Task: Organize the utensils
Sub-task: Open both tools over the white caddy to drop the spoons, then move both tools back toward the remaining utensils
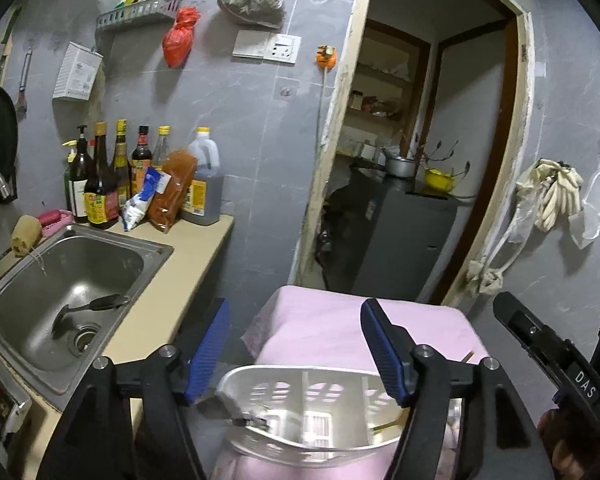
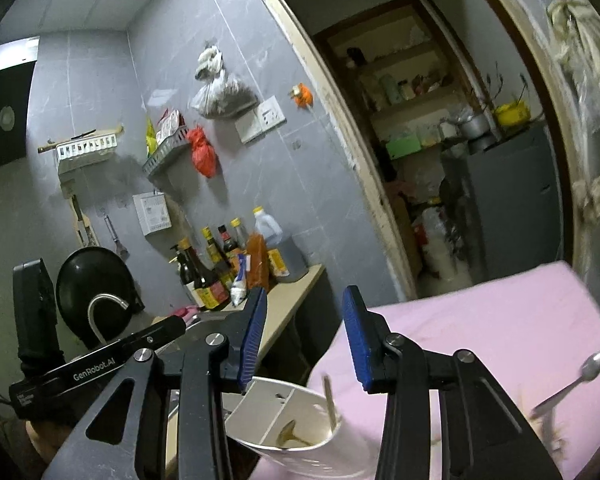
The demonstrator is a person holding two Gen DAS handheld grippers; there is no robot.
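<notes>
Left wrist view takes in a grey tiled kitchen wall [image 1: 240, 120] with an open doorway [image 1: 420, 140] to a back room. Below the wall runs a beige surface [image 1: 172, 276] with a steel sink [image 1: 72, 280] let into it; a dark ladle-like utensil [image 1: 88, 308] lies in the basin by the drain, and a row of sauce bottles [image 1: 112, 176] stands at the far end beside an oil jug [image 1: 202, 184].

Nearer the camera, a second surface under a pink cloth [image 1: 340, 332] carries the white utensil holder [image 1: 300, 412] (perforated walls, a divider inside), standing near the cloth's near-left edge. Inside it, in the right wrist view, a wooden stick [image 2: 331, 404] leans upright and something brownish lies at the bottom, too dim to name.

A metal spoon [image 2: 580, 376] lies on the cloth to the right of the holder, well apart from it, its handle end blurred.

The left tool [image 1: 296, 356] hangs over the holder with its blue pads spread wide, nothing between them. The right tool [image 2: 305, 340] also has its pads apart and holds nothing, poised above the holder's rim.
</notes>
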